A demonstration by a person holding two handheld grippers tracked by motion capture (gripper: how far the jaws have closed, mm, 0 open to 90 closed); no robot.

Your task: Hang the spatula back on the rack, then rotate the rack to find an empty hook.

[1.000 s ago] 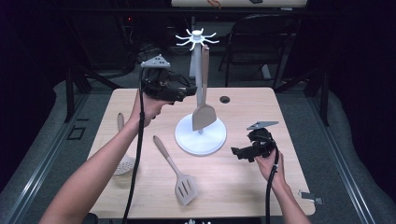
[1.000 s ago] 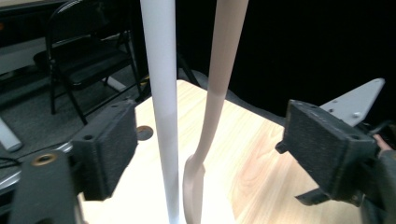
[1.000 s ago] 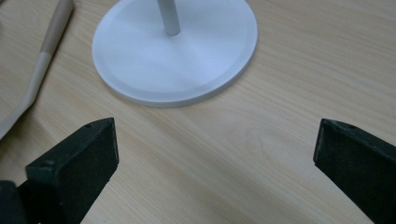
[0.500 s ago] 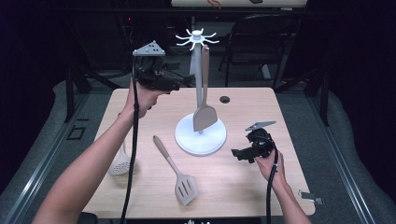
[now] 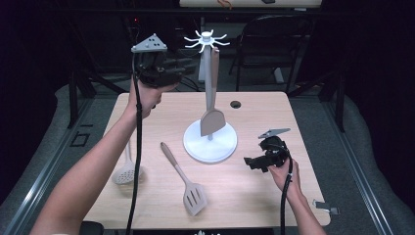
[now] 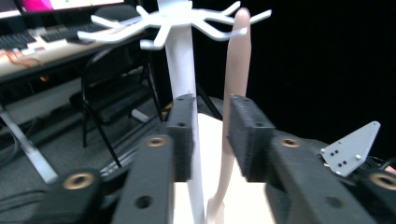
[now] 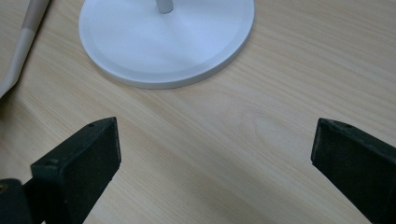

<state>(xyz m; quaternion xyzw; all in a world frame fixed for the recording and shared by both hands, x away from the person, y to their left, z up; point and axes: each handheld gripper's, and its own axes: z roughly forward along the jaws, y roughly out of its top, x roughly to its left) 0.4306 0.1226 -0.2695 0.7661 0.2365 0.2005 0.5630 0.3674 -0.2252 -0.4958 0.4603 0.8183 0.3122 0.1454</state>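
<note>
- I see my left gripper (image 5: 169,73) held high over the table's (image 5: 303,196) far-left corner, forearm stretched up from the bottom left, wrist bent so the jaws point level toward the white rack (image 5: 208,88)
- In the left gripper view the left gripper's (image 6: 210,135) jaws have just been closing; a narrow gap remains between the pads and nothing is pinched
- Hanging spatula (image 6: 236,93): it hangs by its handle tip on a rack prong, just beyond the jaws; in the high view its blade (image 5: 213,121) dangles just above the white base (image 5: 210,147)
- My right gripper (image 5: 252,161) rests low on the table's right side, hand behind it, jaws pointing at the base
- In the right gripper view the right gripper (image 7: 215,144) has its jaws spread wide, bare wood between them, base rim (image 7: 163,79) near ahead
- Open room: broad bare tabletop in front of the right gripper and along the near-right edge
- Left half is busier: slotted turner (image 5: 188,188) lies near the front edge, pale skimmer (image 5: 126,169) at the left edge, partly under my left forearm
- Small dark hole (image 5: 236,104) sits near the far edge, behind the rack
</note>
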